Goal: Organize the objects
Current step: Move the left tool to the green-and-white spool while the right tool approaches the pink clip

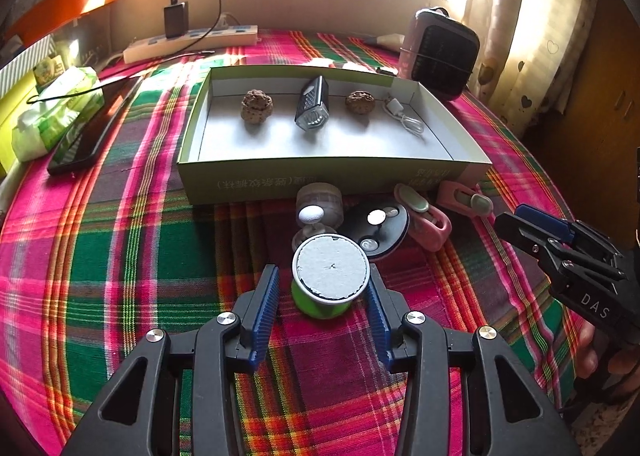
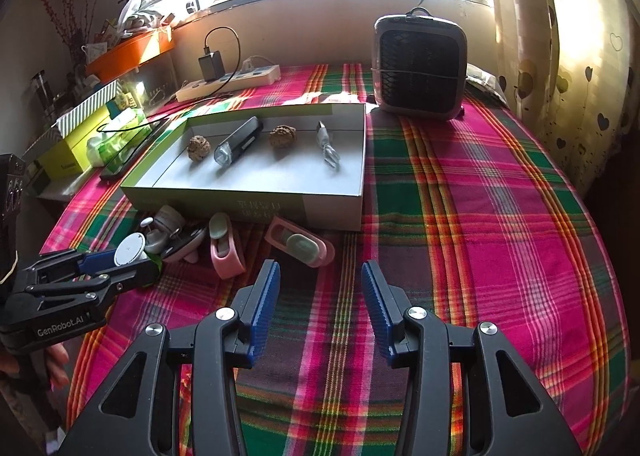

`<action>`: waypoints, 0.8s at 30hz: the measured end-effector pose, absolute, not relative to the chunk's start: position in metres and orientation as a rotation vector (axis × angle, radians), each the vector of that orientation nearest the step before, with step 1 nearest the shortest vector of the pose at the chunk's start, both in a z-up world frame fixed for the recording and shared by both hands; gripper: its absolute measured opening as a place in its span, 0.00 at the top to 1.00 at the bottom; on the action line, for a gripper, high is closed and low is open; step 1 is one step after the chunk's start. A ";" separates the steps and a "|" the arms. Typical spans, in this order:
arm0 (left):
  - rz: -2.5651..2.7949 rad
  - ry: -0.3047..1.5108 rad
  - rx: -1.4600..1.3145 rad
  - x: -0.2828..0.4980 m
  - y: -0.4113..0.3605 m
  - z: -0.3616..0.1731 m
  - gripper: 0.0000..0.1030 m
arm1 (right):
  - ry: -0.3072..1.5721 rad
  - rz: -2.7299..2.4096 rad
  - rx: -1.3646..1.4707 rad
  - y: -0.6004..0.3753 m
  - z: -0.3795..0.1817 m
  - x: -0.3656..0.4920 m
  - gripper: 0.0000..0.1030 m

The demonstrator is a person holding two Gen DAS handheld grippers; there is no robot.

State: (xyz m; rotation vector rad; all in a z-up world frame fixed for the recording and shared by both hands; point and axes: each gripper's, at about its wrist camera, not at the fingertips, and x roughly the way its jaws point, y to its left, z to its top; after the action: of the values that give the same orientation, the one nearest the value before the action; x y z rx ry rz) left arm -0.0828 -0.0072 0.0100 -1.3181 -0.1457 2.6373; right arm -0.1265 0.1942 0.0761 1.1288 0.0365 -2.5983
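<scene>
A green thread spool [image 1: 330,276] with a white round top stands on the plaid cloth between the fingers of my left gripper [image 1: 322,288]. The jaws are open around it; the right pad is close to it, the left pad apart. It also shows in the right wrist view [image 2: 130,250]. A shallow cardboard tray [image 1: 332,176] holds two walnuts [image 1: 257,105], a small flashlight [image 1: 312,103] and a white cable [image 1: 404,116]. My right gripper [image 2: 318,284] is open and empty above bare cloth, right of the spool.
In front of the tray lie a clear round case [image 1: 320,206], a dark round lid [image 1: 378,226] and two pink clips [image 1: 424,222]. A phone [image 1: 86,132], tissue pack [image 1: 56,108], power strip [image 1: 188,42] and small heater [image 1: 440,52] sit around the tray.
</scene>
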 end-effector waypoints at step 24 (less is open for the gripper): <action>2.726 -0.208 -1.342 -0.093 -0.040 0.009 0.61 | 0.157 -2.399 1.157 0.166 0.067 -0.148 0.57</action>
State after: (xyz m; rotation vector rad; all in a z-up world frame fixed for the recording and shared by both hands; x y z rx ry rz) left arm -0.0930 -0.0405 0.0086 -1.3418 -0.2082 2.7261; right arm -0.1484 0.1662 0.0668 1.1570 0.1571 -2.3989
